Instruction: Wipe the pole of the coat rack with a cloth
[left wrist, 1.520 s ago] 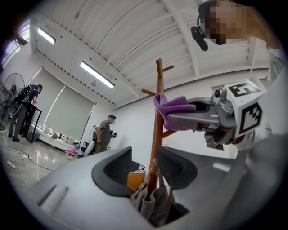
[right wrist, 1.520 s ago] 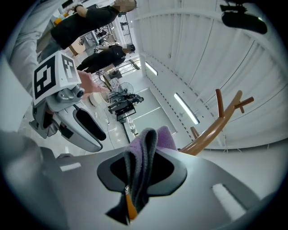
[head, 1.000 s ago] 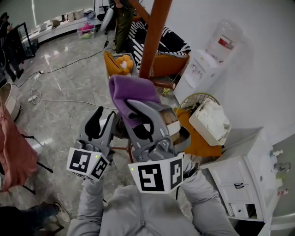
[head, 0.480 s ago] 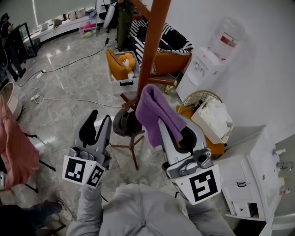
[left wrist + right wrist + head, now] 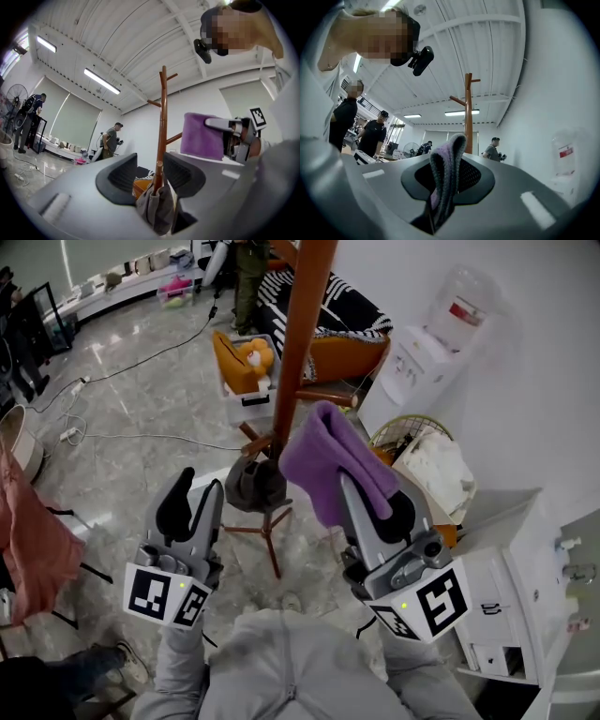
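Purple cloth: soft, light, limp; centre of head view, just right of the pole, contact unclear. Best held by a bunched fold, as now: right gripper clamped on it. Left gripper, lower left, jaws apart, gripping nothing. Its view shows a grey bundle on the rack framed in the gap; right gripper view alone shows the pinched fold.

Pole top seemingly beyond upper edge
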`<control>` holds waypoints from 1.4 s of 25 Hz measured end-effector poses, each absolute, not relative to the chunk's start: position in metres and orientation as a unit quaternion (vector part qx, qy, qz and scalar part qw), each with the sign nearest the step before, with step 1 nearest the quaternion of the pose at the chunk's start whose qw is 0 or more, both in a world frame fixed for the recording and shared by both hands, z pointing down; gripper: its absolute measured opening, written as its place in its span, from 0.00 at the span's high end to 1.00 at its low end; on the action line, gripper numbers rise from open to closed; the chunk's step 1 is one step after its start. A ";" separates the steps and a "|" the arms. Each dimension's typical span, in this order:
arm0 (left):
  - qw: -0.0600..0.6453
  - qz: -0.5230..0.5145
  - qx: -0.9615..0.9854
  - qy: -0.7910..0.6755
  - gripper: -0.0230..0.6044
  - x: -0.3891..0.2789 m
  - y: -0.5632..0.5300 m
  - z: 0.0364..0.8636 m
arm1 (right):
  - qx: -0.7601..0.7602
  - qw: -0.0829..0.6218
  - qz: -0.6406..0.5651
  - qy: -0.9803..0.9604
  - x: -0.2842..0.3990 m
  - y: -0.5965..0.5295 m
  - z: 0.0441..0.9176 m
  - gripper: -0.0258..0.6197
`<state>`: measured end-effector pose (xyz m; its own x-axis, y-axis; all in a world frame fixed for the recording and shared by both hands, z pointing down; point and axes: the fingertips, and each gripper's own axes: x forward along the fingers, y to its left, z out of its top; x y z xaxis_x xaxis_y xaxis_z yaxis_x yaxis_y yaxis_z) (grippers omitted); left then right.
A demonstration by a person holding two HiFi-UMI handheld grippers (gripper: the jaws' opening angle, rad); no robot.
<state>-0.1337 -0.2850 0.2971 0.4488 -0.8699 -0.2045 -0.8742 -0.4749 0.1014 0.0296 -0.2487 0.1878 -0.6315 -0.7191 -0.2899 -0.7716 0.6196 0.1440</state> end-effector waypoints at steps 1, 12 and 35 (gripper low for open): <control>0.009 0.115 -0.851 0.512 0.68 -0.134 -0.285 0.297 | -0.411 0.104 0.129 0.897 0.022 -0.253 0.182 0.88; 0.005 0.110 -0.847 0.520 0.68 -0.141 -0.289 0.304 | -0.560 -0.009 0.160 0.813 0.013 -0.332 0.193 0.88; 0.001 0.116 -0.872 0.475 0.68 -0.111 -0.297 0.305 | -0.666 -0.030 0.216 0.714 0.094 -0.293 0.169 0.88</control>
<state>-0.1111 -0.2975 0.3047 0.5225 -0.8283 -0.2025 -0.8286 -0.5492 0.1088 0.0939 -0.2926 0.1689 -0.1113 -0.9634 -0.2437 -0.9373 0.0202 0.3480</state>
